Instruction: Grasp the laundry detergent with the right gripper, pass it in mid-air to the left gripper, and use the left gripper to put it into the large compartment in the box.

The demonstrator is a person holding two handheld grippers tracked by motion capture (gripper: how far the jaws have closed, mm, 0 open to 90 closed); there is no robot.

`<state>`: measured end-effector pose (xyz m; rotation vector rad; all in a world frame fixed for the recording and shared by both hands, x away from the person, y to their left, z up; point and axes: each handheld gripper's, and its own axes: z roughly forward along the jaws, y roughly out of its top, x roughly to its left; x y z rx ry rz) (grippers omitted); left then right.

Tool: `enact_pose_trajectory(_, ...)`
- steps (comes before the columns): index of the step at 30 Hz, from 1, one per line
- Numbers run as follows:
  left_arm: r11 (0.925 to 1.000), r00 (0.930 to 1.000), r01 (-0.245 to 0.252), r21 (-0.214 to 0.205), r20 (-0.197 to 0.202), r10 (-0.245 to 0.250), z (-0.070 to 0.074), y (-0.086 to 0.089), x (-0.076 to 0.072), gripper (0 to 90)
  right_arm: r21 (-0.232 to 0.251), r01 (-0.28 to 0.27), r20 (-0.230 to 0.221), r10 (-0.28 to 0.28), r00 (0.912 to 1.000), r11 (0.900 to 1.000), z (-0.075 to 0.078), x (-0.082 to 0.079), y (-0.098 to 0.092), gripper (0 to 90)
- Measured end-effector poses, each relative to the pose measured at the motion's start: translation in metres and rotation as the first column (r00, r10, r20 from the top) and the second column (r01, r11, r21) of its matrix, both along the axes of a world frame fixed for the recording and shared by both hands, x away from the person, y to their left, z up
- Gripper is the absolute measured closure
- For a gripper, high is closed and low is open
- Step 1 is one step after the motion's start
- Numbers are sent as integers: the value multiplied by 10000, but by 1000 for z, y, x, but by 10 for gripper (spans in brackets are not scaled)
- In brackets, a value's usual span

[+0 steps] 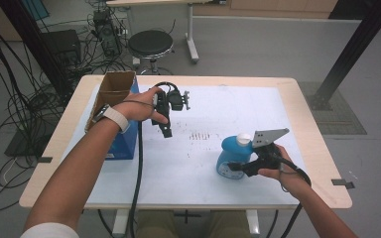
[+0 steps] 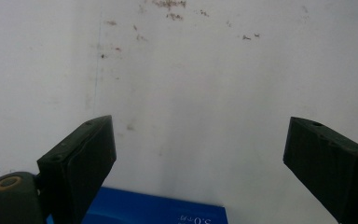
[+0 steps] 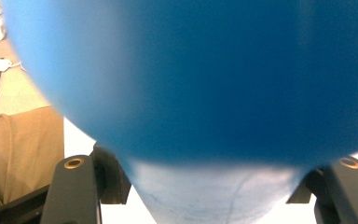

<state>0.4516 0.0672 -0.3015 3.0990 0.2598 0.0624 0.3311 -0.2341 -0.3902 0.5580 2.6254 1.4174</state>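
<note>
Open blue box (image 1: 116, 114), black stool (image 1: 150, 44)

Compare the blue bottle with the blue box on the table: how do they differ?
The blue bottle is rounded with a white cap; the blue box is square-edged with open brown flaps. The bottle sits between the jaws of the right gripper; the box stands untouched beside the person's left forearm. Both are blue and rest on the table.

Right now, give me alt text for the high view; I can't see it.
The right gripper is closed on a blue bottle with a white cap, standing near the table's right front. The left gripper hangs open above the white mat, beside a blue box with open cardboard flaps.
</note>
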Motion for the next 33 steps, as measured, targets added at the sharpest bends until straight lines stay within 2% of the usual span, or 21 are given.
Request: enact_pose_trajectory(33, 10000, 10000, 9, -8, -2, -9, -1, 0, 0, 97, 241, 38, 151, -41, 9999, 9997, -2, -1, 1, 371)
